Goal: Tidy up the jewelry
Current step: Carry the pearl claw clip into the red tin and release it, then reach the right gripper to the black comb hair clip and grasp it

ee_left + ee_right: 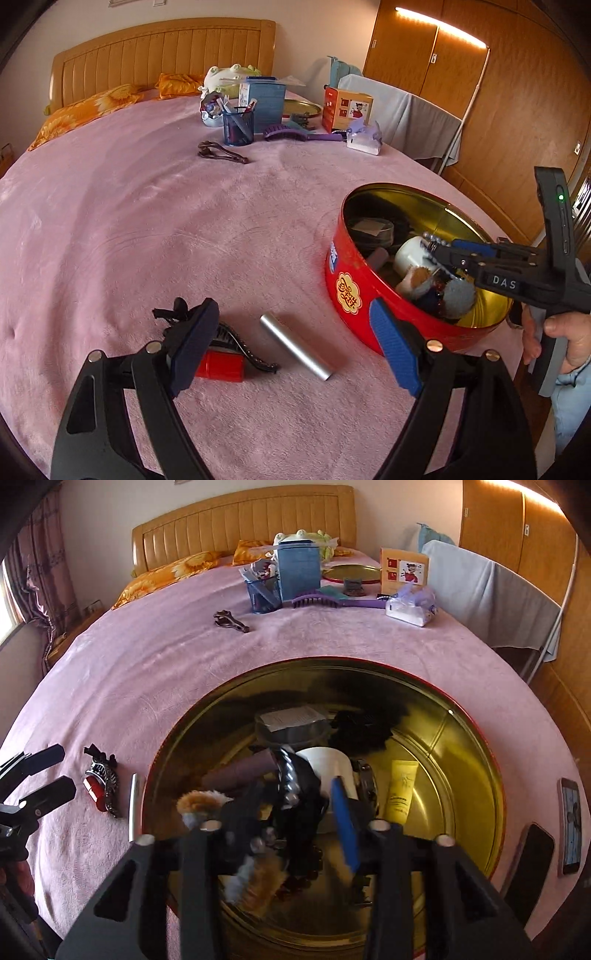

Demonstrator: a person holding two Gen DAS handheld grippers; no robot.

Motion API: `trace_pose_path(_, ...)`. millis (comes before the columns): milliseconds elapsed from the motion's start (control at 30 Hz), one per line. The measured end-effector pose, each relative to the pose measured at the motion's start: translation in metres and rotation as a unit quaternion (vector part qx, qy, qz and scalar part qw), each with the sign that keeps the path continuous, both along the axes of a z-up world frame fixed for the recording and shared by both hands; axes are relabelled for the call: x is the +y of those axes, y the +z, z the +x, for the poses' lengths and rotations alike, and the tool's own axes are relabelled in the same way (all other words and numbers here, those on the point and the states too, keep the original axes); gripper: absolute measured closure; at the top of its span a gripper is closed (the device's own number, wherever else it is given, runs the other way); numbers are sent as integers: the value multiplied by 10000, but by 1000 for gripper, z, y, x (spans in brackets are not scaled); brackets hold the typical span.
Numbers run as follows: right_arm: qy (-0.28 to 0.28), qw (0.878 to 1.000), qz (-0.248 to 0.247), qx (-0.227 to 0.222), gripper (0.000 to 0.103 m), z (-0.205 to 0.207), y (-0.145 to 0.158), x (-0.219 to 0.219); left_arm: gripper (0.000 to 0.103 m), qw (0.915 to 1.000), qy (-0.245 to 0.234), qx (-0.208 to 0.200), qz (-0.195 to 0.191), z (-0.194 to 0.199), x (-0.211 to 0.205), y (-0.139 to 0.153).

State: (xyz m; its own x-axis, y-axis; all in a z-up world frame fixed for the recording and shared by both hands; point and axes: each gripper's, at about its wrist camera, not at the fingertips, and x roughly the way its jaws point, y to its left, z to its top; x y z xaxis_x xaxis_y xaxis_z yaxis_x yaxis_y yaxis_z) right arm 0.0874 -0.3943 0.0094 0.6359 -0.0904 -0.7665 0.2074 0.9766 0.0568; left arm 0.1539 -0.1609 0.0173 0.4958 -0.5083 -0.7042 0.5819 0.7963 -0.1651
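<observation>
A red round tin (347, 291) with a gold inside (461, 760) stands on the pink bedspread and holds a white cup (410, 254), a yellow tube (400, 788), furry pieces and other items. My right gripper (434, 245) hangs over the tin, its jaws part open with a silver beaded hair clip (288, 775) between them; I cannot tell whether they grip it. My left gripper (295, 343) is open and empty, low over the bed left of the tin. Between its fingers lie a silver tube (295, 345), a red cylinder (219, 365) and a black hair claw (243, 345).
A brown hair clip (221, 151) lies mid-bed. At the far side stand a blue mesh cup (238, 125), a blue box (266, 98), a purple brush (295, 134), an orange box (347, 107), a tissue pack (364, 142). Two phones (570, 825) lie right of the tin.
</observation>
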Motion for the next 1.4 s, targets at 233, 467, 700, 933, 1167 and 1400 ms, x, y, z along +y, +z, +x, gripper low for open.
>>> trace_pose_path(233, 146, 9984, 171, -517, 19, -6, 24, 15, 21, 9981, 578, -18, 215, 3, 43, -8)
trace_pose_path(467, 1050, 9918, 186, -704, 11, 9, 37, 85, 21, 9918, 1177, -102, 479, 1, 109, -18)
trace_pose_path(700, 1897, 9806, 248, -416, 10, 35, 17, 162, 21, 9879, 1494, -25, 406, -3, 154, -25)
trace_pose_path(933, 2260, 9736, 318, 11, 10, 72, -22, 216, 21, 9870, 1584, -7, 264, -3, 169, -25)
trace_pose_path(1167, 2174, 9743, 271, 522, 10, 113, -54, 229, 21, 9874, 1570, 41, 211, 2, 175, -30)
trace_pose_path(1400, 2265, 9716, 159, 666, 66, 114, -64, 231, 21, 9860, 1659, 105, 164, 7, 183, -34)
